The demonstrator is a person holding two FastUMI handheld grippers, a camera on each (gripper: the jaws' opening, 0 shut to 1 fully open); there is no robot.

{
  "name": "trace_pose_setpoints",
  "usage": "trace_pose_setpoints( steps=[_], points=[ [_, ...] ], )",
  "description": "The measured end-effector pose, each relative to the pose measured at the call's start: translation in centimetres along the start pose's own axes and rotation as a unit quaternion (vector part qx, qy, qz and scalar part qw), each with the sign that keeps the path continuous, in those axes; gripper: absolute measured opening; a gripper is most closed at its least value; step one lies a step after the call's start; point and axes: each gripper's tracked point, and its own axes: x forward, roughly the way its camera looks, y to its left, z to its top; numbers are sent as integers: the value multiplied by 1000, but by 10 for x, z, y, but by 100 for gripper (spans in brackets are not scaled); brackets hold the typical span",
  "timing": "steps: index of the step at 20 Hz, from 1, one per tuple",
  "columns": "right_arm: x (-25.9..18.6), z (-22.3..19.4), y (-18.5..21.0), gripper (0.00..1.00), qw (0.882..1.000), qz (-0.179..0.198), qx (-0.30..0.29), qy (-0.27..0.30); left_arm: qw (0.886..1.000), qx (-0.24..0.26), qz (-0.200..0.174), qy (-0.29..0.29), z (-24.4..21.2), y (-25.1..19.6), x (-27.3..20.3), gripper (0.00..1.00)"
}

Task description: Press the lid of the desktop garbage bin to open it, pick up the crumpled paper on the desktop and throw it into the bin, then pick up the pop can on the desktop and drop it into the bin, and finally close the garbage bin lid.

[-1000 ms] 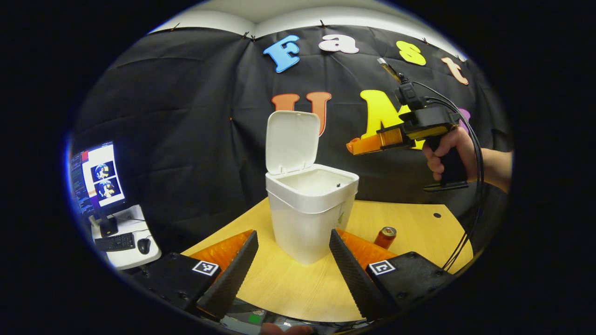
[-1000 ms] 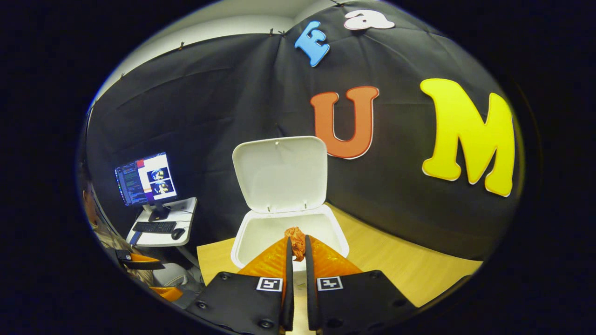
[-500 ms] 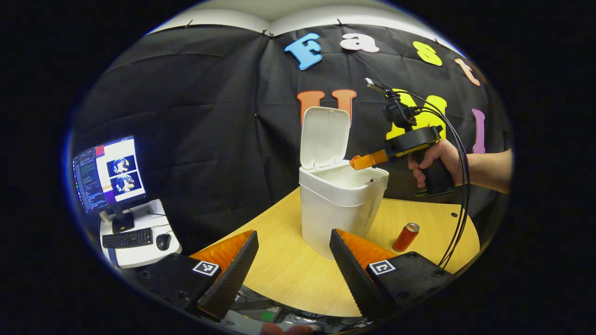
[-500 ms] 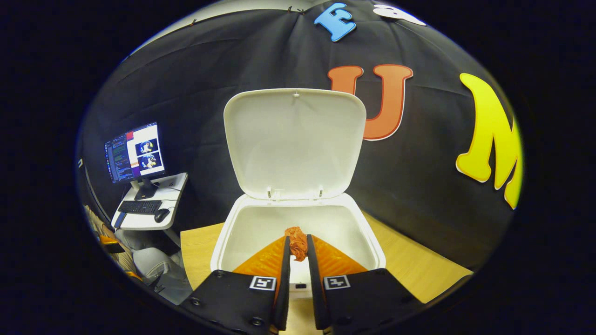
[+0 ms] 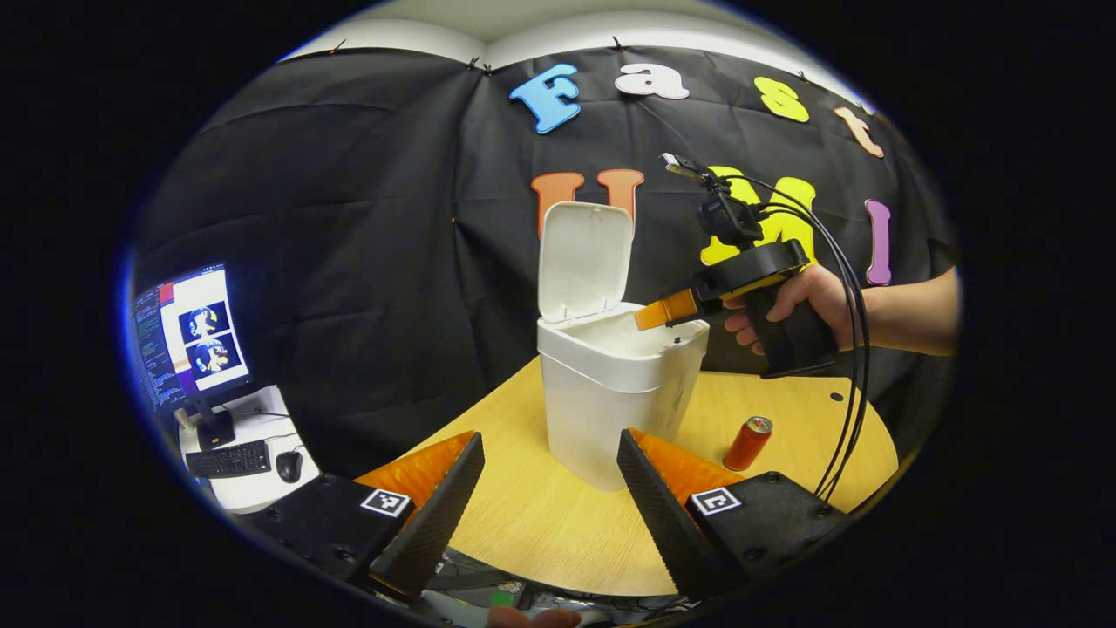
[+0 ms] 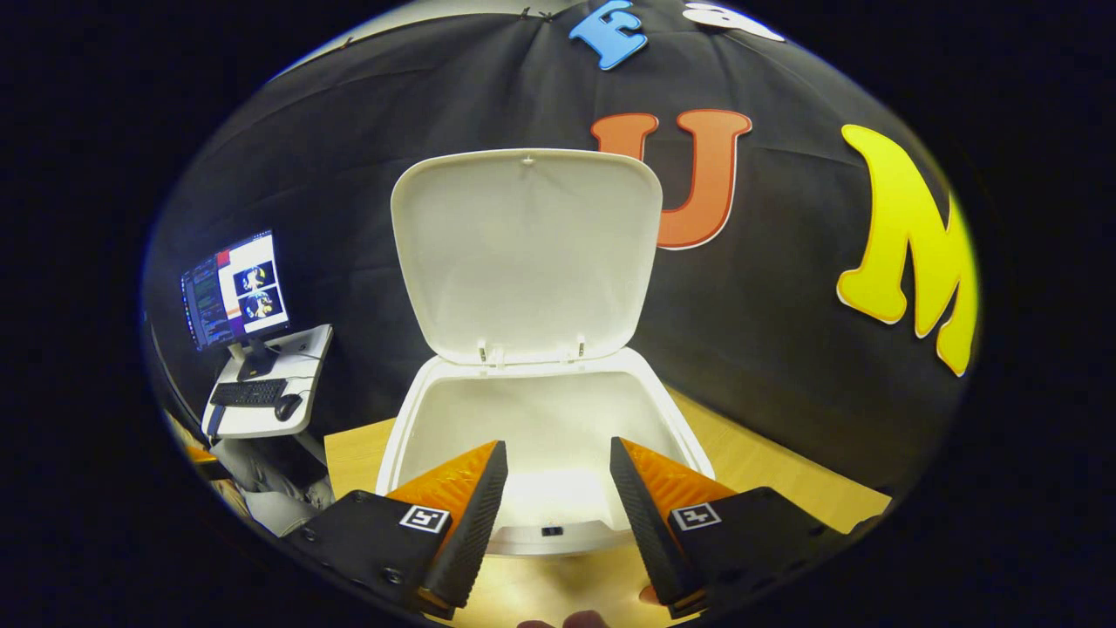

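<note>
The white bin (image 5: 602, 384) stands on the wooden table (image 5: 540, 523) with its lid (image 5: 582, 260) tipped up and back. In the left gripper view, my left gripper (image 5: 549, 440) stays low in front of the bin, open and holding nothing. A hand (image 5: 806, 301) holds my right gripper (image 5: 654, 314) with its fingers over the bin's open mouth. In the right gripper view, that gripper (image 6: 558, 447) is open above the bin's rim (image 6: 403, 419), the raised lid (image 6: 523, 253) facing it, nothing between the fingers. A red pop can (image 5: 747, 443) stands upright to the right of the bin.
A small side desk (image 5: 248, 436) with a monitor (image 5: 187, 336), keyboard and mouse stands off to the left, below table height. Black cables (image 5: 850, 375) hang from the right gripper down past the table's right edge.
My right gripper went from shut on the crumpled orange paper to open over the bin, and the paper is gone from its fingers. The left gripper's view shifted slightly.
</note>
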Motion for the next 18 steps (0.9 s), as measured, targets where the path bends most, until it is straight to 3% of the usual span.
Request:
trace_pose_setpoints(
  steps=[7,12,18],
  points=[
    [-92,38,-35,86,992,-42,19,-117,996,11,-88,-9,4,-54,22,100],
    [-157,6,-95,89,986,-117,12,-118,985,34,-169,-10,-1,-114,35,100],
    [-240,-49,-147,89,972,-197,20,-128,958,88,-273,-14,-25,-200,48,100]
  ],
)
